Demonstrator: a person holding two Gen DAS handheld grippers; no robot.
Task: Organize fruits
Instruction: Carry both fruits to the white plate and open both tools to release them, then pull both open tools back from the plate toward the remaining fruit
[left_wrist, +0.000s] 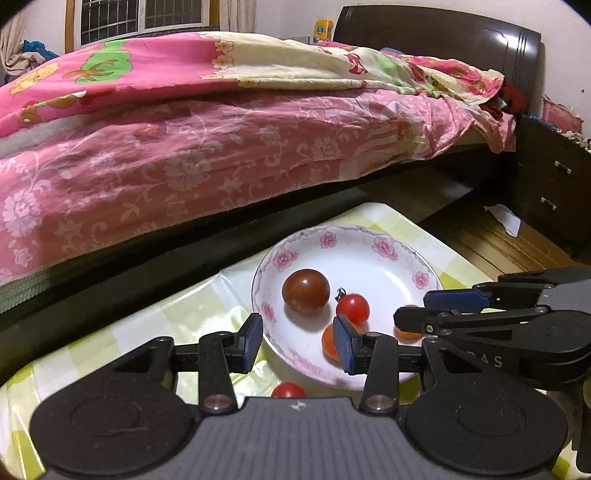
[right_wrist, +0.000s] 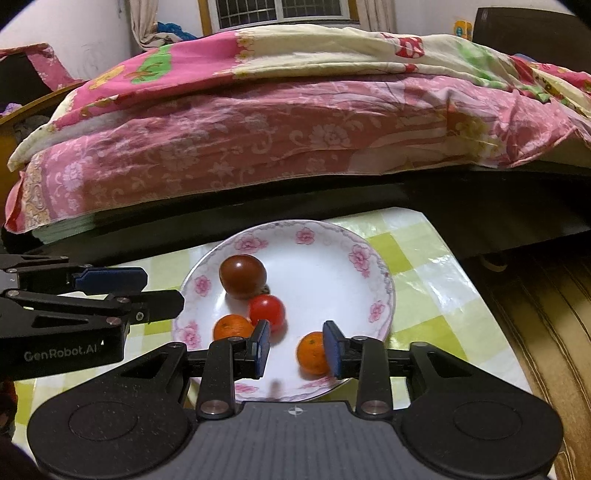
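Observation:
A white floral plate (left_wrist: 384, 266) (right_wrist: 325, 266) holds a dark brown-red tomato (left_wrist: 306, 291) (right_wrist: 242, 276), a red cherry tomato (left_wrist: 353, 308) (right_wrist: 266, 311) and two small oranges (right_wrist: 232, 327) (right_wrist: 312, 353). One more red cherry tomato (left_wrist: 289, 390) lies on the tablecloth in front of the plate. My left gripper (left_wrist: 298, 344) is open and empty over the plate's near-left rim. My right gripper (right_wrist: 295, 349) is open and empty above the plate's near edge, its right finger beside one orange.
The plate sits on a small table with a green-checked cloth (right_wrist: 436, 295). A bed with pink floral bedding (left_wrist: 184, 155) stands close behind. A dark nightstand (left_wrist: 550, 184) and wooden floor (right_wrist: 546, 317) lie to the right.

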